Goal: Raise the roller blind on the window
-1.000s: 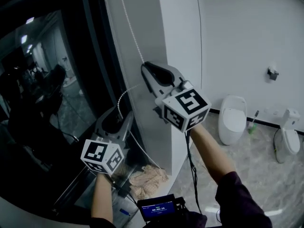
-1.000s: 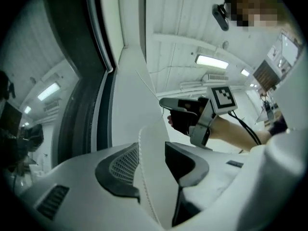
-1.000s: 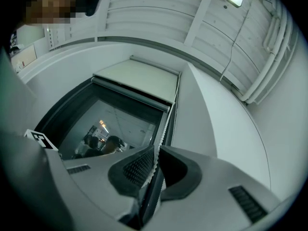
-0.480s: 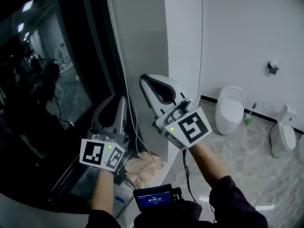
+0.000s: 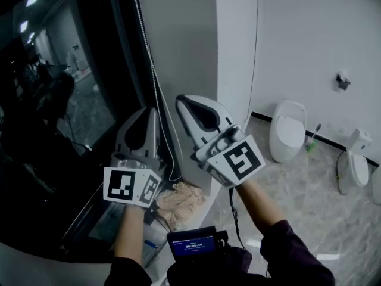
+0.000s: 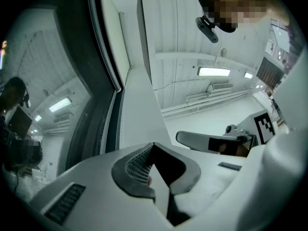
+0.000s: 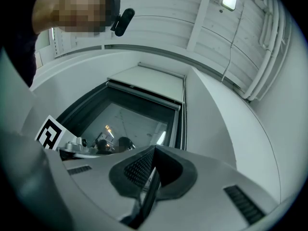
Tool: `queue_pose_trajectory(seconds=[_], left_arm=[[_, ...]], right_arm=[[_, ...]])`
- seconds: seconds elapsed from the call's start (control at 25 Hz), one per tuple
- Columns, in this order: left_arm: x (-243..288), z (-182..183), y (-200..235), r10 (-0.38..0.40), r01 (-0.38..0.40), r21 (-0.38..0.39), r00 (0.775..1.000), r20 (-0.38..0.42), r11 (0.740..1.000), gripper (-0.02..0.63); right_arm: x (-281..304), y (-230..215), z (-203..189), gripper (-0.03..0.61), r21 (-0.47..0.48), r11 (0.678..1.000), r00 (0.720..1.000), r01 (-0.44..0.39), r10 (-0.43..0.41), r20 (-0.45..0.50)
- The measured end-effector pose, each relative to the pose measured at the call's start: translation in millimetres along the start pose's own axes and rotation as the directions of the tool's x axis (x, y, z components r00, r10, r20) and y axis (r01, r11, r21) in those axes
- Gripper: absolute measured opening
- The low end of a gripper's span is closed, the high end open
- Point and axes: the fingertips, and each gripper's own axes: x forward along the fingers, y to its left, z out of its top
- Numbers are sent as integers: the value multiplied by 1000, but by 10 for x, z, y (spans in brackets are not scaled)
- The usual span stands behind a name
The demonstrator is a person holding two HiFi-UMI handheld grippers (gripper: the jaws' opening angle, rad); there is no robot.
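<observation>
1. Left gripper [image 5: 149, 110]: the jaws are pressed together, having just been closing. The tip points upward and lies close against the bead chain [image 5: 151, 69]. No view shows for certain whether the chain is nipped between the pads.
2. Right gripper [image 5: 180, 100]: the jaws are likewise pressed together and the tip is raised. It sits just beside the left gripper and a little higher in the head view. The chain descends between the two tools, and a hold on it cannot be confirmed.
3. Bead chain: it hangs along the dark window frame beside the white wall pier [image 5: 184, 40] and ends in a loop below both grippers, above a crumpled cloth [image 5: 178, 198].
4. Roller blind [image 7: 144, 83]: in the right gripper view it appears as a pale panel across the top of the window. The window glass [image 5: 53, 112] beneath it is dark and uncovered.
5. Progress (judged): most of the raise appears done, with only an upper band of blind remaining. Further downward pulls on the chain, alternating hands, would finish it.
</observation>
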Motion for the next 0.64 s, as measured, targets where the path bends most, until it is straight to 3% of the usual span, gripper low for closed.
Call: queue_pose_trajectory(seconds=[0.36,0.64], left_arm=[[49,132,158,-19,18,10,999,26,1000,11],[16,149,216,-45,45,29,999,3,999,12]], right_arm=[[154,-82,-8,8,6,999,999,47,-47,26],[208,-22,-6,8,38,995,995,96,-97,27]])
